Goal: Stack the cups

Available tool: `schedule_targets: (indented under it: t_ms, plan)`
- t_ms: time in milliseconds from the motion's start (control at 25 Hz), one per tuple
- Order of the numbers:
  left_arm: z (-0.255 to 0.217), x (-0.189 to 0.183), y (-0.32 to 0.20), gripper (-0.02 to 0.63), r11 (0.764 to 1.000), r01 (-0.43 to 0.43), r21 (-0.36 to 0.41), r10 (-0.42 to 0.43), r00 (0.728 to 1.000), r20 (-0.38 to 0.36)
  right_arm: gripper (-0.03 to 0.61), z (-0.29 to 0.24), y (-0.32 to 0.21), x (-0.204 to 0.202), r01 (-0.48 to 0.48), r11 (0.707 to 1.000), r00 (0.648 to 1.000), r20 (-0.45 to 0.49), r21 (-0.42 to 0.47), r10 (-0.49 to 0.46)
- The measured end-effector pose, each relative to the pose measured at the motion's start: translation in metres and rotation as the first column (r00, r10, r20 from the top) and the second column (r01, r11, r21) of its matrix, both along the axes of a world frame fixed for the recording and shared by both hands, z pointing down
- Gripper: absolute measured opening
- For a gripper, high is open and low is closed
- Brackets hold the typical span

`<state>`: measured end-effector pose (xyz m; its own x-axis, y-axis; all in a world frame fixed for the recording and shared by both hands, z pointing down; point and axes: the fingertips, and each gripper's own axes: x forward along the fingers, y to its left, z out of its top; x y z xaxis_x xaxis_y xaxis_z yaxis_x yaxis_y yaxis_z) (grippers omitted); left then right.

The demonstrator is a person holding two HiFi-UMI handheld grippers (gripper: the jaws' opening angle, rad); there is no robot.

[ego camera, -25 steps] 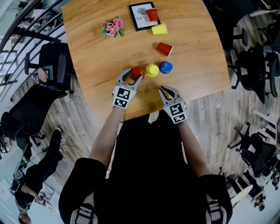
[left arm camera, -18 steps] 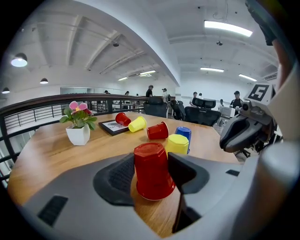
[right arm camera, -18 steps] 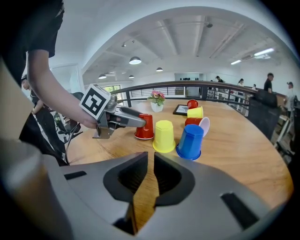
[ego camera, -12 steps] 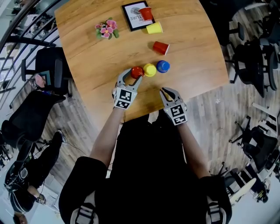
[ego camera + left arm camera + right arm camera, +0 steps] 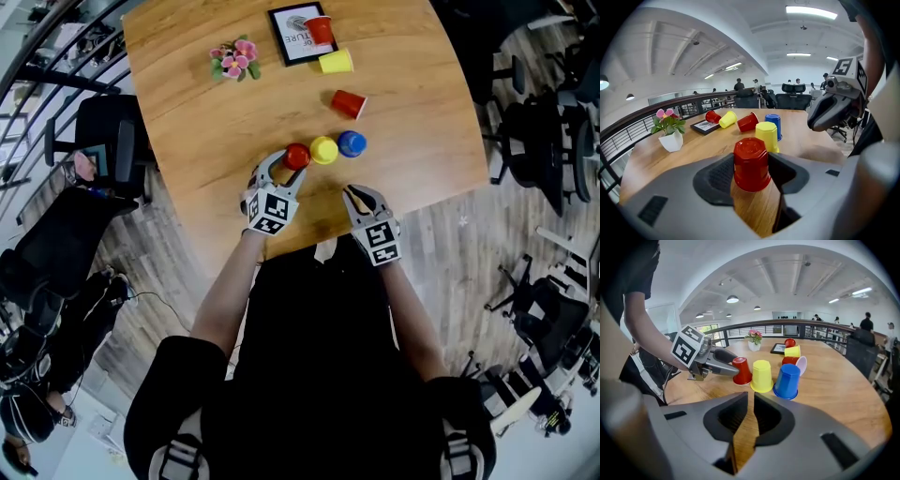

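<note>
While left tongs grip inverted red cup beside yellow cup, right tongs closed, empty, near yellow cup.

- The red cup, yellow cup and blue cup stand in a tight row with no passage between them.
- The left tool, clamped on the red cup, blocks the row's 8 o'clock end.
- At 12 o'clock, bare desk separates the row from a tipped red cup.
- Toward 10 o'clock the desk is clear up to the flower pot.
- The right tool has bare desk ahead of it.
</note>
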<state>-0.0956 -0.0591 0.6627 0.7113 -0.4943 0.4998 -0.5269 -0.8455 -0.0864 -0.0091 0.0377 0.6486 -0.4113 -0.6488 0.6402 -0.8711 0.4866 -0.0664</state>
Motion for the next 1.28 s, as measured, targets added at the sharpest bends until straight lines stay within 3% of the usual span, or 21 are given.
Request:
schedule_targets:
  t_ms: [480, 640, 960, 1280]
  plan:
    - [0.005, -0.002, 0.003, 0.244, 0.998, 0.026, -0.05, -0.026, 1.0, -0.012, 0.066, 0.002, -0.006, 0.009, 0.006, 1.0, 1.0, 0.001, -0.001, -0.006]
    - [0.003, -0.007, 0.002, 0.273, 0.997, 0.048, -0.057, -0.049, 0.999, -0.009, 0.081, -0.004, -0.014, 0.018, -0.007, 1.0, 1.0, 0.019, 0.013, 0.007]
    - [-0.012, -0.017, 0.0, 0.291, 0.986, 0.153, -0.058, -0.155, 0.988, -0.02, 0.086, -0.023, -0.045, 0.044, 0.002, 0.998, 0.998, 0.057, 0.055, -0.005]
    - [-0.034, -0.034, 0.001, 0.291, 0.957, 0.285, -0.058, -0.286, 0.958, -0.015, 0.075, -0.038, -0.084, 0.054, 0.031, 0.998, 0.989, 0.145, 0.062, -0.04]
